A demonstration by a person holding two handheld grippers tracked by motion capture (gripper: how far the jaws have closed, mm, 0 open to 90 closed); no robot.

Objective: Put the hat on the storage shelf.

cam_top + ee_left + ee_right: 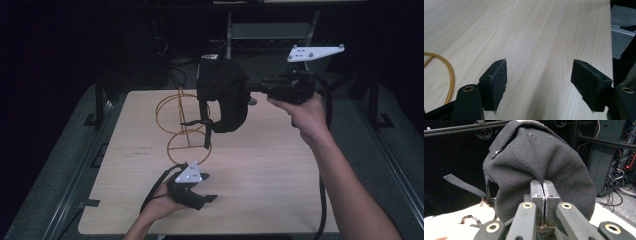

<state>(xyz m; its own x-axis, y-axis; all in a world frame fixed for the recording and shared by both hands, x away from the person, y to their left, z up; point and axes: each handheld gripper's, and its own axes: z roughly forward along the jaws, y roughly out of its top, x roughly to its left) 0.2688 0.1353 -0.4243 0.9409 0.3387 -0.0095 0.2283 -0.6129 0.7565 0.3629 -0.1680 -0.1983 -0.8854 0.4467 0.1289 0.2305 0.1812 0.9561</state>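
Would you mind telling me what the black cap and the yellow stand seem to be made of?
The black cap looks like matte woven cotton or canvas: a coarse weave and stitched seams show. The yellow stand appears to be thin bent wire, probably coated metal, judging by its slim glossy hoops.

High view looks forward and down over the whole pale wood-grain surface. Left gripper view sits low, close, facing across that surface, yellow wire hoop stand at frame left, shared with high view. Right gripper view faces level, very close on the black fabric cap.
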